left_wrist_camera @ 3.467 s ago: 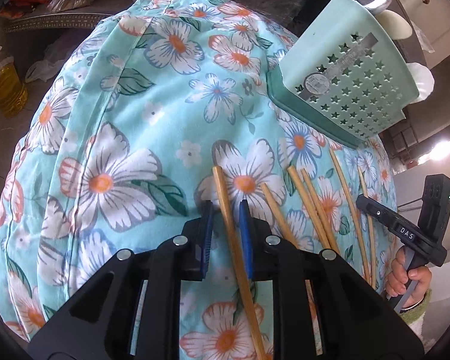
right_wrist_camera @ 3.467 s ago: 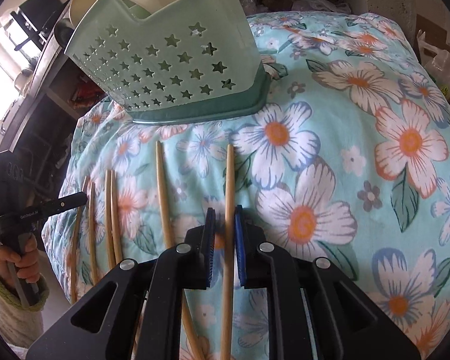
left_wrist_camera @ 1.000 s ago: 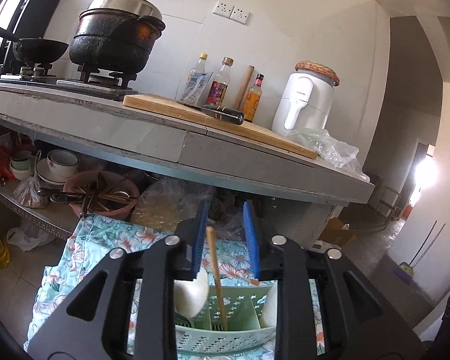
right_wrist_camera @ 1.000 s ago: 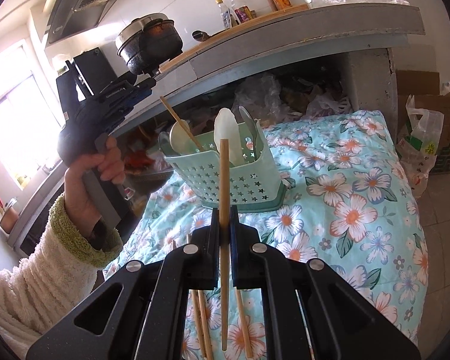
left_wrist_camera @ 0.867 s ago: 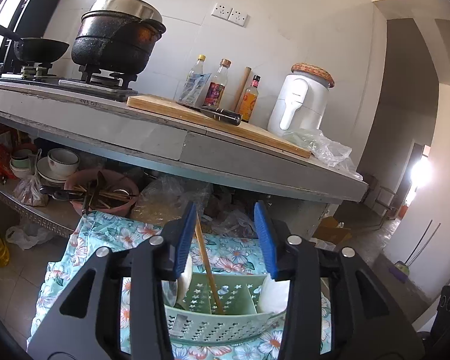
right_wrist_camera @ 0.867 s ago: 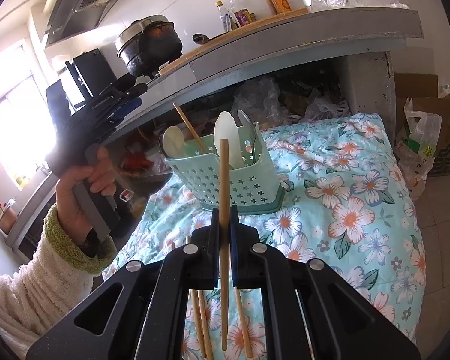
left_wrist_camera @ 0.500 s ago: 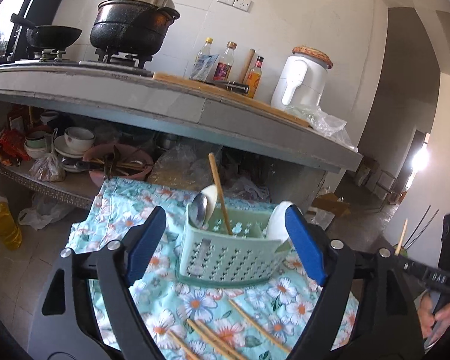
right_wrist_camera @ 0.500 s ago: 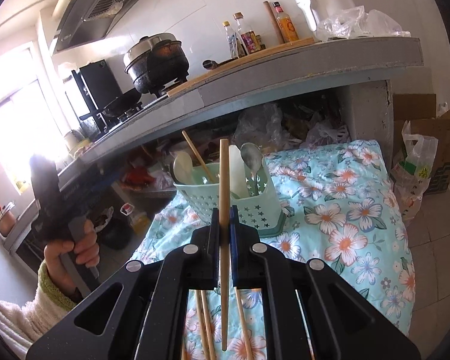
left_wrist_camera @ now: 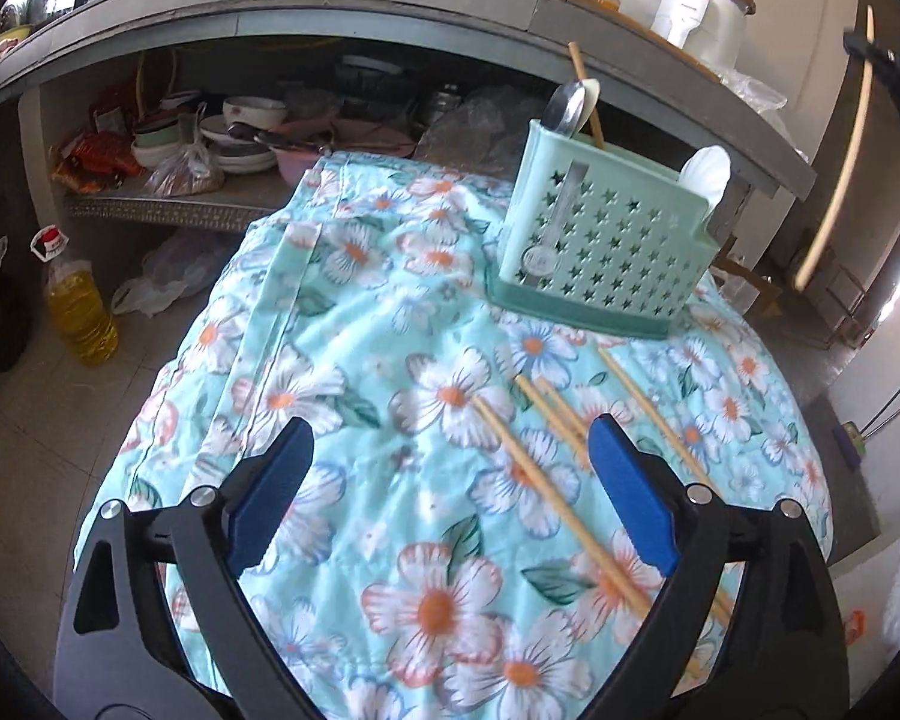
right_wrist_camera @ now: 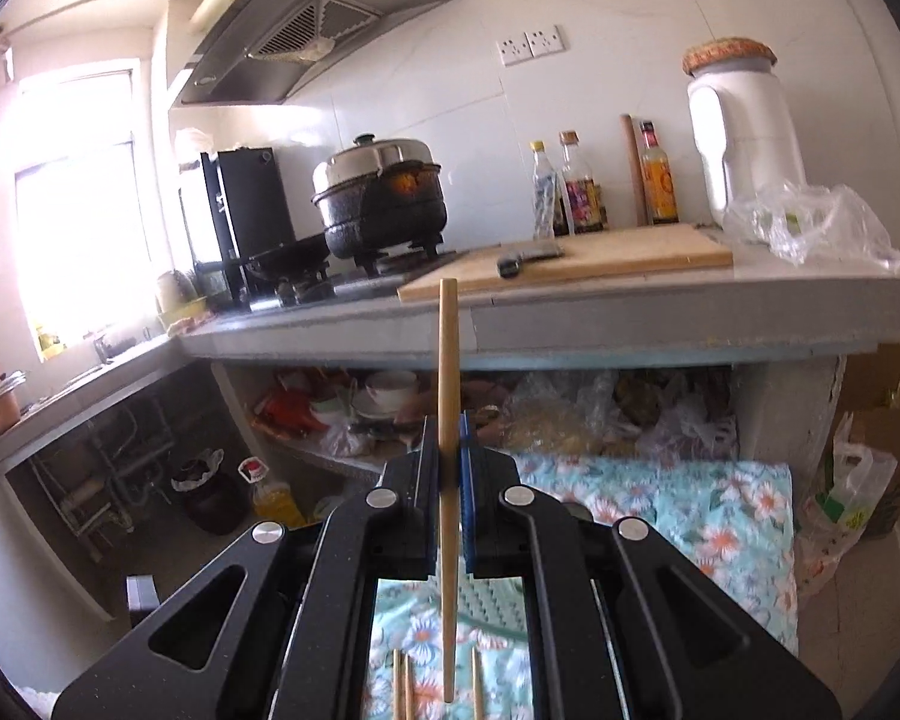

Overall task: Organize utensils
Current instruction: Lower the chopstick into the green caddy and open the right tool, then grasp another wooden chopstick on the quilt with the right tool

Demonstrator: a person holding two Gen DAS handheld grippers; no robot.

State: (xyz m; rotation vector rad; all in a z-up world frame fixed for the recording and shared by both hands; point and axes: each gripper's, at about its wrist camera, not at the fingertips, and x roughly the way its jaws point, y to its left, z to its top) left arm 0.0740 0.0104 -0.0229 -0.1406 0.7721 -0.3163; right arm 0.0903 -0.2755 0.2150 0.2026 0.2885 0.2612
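Observation:
My left gripper [left_wrist_camera: 450, 480] hangs over the floral cloth [left_wrist_camera: 342, 360] with its jaws wide and still opening, nothing between them. Several wooden chopsticks [left_wrist_camera: 546, 480] lie on the cloth just ahead of its right pad. Beyond them stands the mint green caddy [left_wrist_camera: 606, 240], which holds a chopstick [left_wrist_camera: 585, 96], a metal spoon and a white spoon. My right gripper [right_wrist_camera: 447, 456] is shut on one upright chopstick [right_wrist_camera: 448, 360], raised high in front of the counter. In the left wrist view that held chopstick [left_wrist_camera: 834, 150] shows at the upper right.
A grey counter [right_wrist_camera: 630, 312] carries a black pot [right_wrist_camera: 384, 204], a cutting board with a knife, bottles and a white appliance. The shelf under it is crowded with bowls [left_wrist_camera: 240, 132] and bags. An oil bottle [left_wrist_camera: 81, 312] stands on the floor at left.
The left gripper let its chopstick go into the caddy, opened wide, drew back and sank toward the cloth. The right gripper rose with its chopstick and now faces the counter.

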